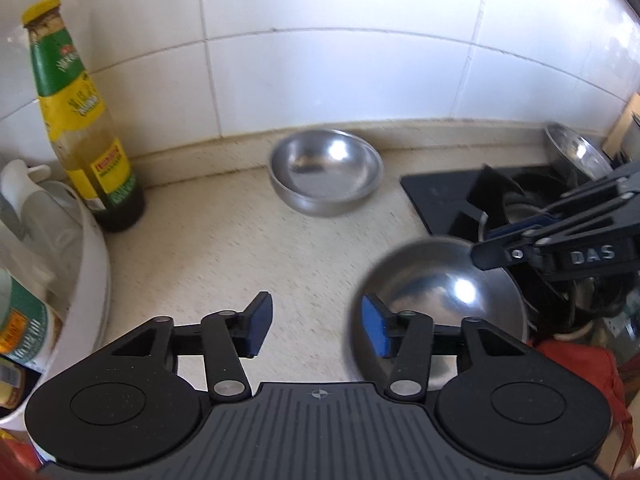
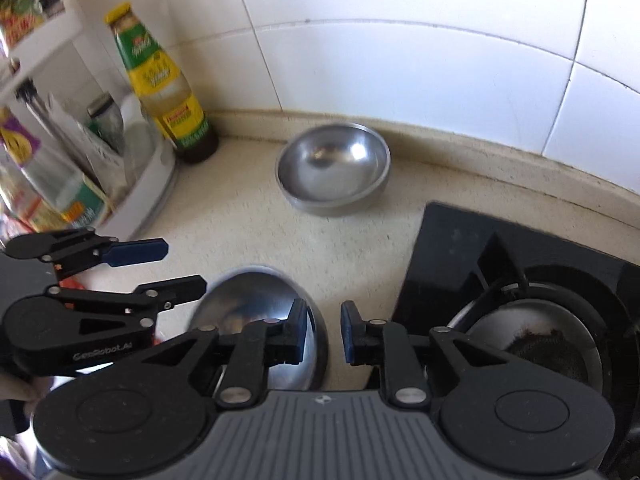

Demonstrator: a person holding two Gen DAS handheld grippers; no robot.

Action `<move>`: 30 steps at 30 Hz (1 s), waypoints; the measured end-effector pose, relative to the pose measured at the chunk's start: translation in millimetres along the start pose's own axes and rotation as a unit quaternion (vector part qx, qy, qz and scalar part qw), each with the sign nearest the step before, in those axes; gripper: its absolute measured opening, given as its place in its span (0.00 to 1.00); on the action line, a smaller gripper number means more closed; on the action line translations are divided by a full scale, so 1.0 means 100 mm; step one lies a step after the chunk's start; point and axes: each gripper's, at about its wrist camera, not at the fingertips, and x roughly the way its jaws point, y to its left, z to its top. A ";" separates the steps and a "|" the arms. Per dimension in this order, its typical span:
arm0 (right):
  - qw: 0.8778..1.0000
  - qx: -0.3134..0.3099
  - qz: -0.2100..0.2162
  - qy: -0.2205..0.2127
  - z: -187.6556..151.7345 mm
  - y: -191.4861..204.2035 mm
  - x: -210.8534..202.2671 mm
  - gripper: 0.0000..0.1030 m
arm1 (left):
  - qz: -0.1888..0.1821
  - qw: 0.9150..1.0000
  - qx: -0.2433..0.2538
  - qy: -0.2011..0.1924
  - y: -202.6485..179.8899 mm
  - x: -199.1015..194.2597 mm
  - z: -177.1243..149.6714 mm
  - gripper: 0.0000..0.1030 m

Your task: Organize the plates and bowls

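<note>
A steel bowl (image 1: pixel 326 172) sits on the beige counter by the tiled wall; it also shows in the right wrist view (image 2: pixel 334 168). A second steel bowl (image 1: pixel 436 300) is near the camera, seen also in the right wrist view (image 2: pixel 256 304). My left gripper (image 1: pixel 316 328) is open and empty; its right finger overlaps the near bowl's left rim. My right gripper (image 2: pixel 324 336) has its jaws around the near bowl's right rim, with a gap still showing. It shows in the left wrist view (image 1: pixel 486 246) at that bowl's far right rim. A third steel bowl (image 1: pixel 576 156) leans behind the stove.
A sauce bottle (image 1: pixel 86 120) stands at the back left next to a white rack (image 1: pixel 94 264) of jars. A black gas stove (image 2: pixel 520 280) lies to the right. The tiled wall (image 1: pixel 320 60) closes the back.
</note>
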 end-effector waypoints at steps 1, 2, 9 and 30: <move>1.000 0.002 0.003 -0.005 0.04 -0.02 -0.02 0.20 | 0.002 1.000 -0.005 -0.002 0.03 0.00 0.04 0.59; 1.000 0.000 0.004 -0.011 0.08 -0.02 -0.03 0.20 | 0.003 1.000 -0.010 -0.002 0.06 0.01 0.08 0.59; 0.999 0.002 -0.009 -0.031 0.36 -0.13 0.07 0.20 | 0.020 1.000 -0.018 -0.013 0.14 0.08 0.32 0.61; 0.998 0.064 -0.017 -0.017 0.79 -0.64 0.93 0.20 | 0.062 0.998 0.001 0.002 0.09 1.01 0.82 0.82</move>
